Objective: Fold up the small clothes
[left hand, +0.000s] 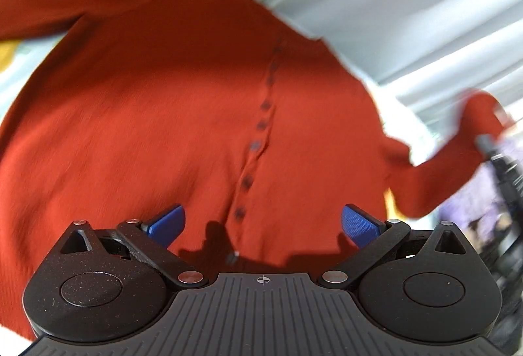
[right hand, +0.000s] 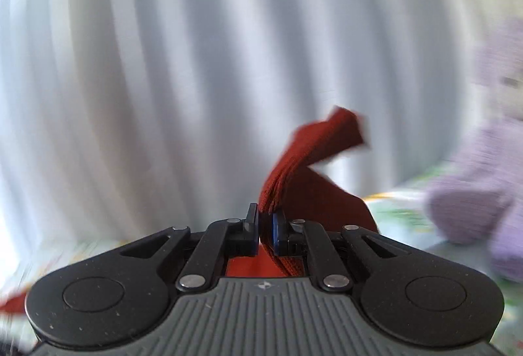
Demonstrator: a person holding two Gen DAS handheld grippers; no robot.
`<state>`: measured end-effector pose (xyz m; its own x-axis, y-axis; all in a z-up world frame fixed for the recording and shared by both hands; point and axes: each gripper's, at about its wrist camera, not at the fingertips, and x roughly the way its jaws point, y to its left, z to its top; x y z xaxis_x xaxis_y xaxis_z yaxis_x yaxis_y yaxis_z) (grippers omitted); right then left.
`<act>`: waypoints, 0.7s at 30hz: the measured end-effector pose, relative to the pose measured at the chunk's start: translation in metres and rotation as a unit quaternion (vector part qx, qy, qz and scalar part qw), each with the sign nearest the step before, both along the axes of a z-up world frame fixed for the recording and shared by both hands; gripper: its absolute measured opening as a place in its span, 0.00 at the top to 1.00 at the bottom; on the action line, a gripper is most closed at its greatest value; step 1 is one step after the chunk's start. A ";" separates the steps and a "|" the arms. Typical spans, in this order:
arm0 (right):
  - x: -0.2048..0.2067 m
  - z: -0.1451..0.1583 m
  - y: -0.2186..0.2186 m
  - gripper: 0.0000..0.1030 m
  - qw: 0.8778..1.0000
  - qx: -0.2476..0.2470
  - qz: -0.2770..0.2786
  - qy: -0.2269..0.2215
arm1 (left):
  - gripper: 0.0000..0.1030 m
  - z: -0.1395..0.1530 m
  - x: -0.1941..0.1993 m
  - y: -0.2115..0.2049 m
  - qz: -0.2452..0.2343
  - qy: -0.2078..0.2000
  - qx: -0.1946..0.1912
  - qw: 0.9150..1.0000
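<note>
A rust-red buttoned cardigan (left hand: 157,101) lies spread flat and fills the left wrist view, its row of dark buttons (left hand: 258,127) running up the middle. My left gripper (left hand: 261,222) is open and empty just above the cardigan's near edge. One sleeve (left hand: 451,160) stretches off to the right, where my right gripper (left hand: 497,156) holds its end. In the right wrist view my right gripper (right hand: 265,225) is shut on the red sleeve cuff (right hand: 313,156), which sticks up between the pads.
A patterned sheet (left hand: 19,61) with yellow and green prints lies under the cardigan. A pale pleated curtain (right hand: 163,61) stands behind. A lilac knitted garment (right hand: 480,192) lies at the right on the sheet.
</note>
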<state>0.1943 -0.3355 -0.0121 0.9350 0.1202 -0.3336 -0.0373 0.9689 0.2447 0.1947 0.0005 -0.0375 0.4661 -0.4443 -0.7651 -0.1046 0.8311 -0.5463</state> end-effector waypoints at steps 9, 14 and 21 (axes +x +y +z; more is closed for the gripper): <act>-0.003 -0.069 0.077 0.74 0.980 0.029 0.118 0.159 | 0.01 -0.019 0.073 0.001 -0.028 -0.002 -0.040 0.999; -0.040 -0.084 0.055 0.63 0.973 0.116 0.071 0.189 | 0.18 -0.045 0.107 -0.009 -0.053 0.036 -0.054 0.996; -0.066 -0.088 0.046 0.58 0.969 0.152 0.045 0.190 | 0.51 -0.056 0.113 -0.015 -0.071 0.030 -0.049 0.996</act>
